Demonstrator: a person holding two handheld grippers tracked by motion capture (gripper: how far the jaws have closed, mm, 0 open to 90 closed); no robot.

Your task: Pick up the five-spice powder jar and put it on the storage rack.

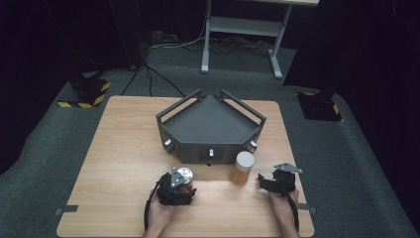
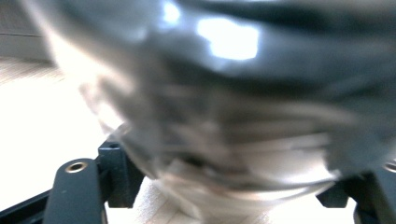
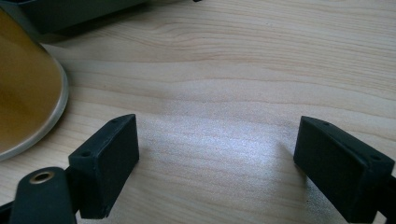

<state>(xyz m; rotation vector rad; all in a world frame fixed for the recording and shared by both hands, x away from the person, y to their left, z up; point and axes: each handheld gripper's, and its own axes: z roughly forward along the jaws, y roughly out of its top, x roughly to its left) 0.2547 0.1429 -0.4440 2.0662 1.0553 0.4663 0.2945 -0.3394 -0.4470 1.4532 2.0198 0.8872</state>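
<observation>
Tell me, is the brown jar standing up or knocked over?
Standing up. The brown jar sits on its base on the table, its pale lid facing upward.

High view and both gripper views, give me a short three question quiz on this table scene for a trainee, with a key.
1. True or false: the right gripper is clamped on the amber jar.
2. What does the left gripper hold? A) the shiny round container B) the amber jar C) nothing
3. Which large item sits at the back of the wooden table?

Key
1. False: in the right gripper view its jaws stand apart over bare wood, the jar off to one side.
2. A: the jaws sit on either side of it.
3. The dark grey angular tray with knobs on its front.
</observation>
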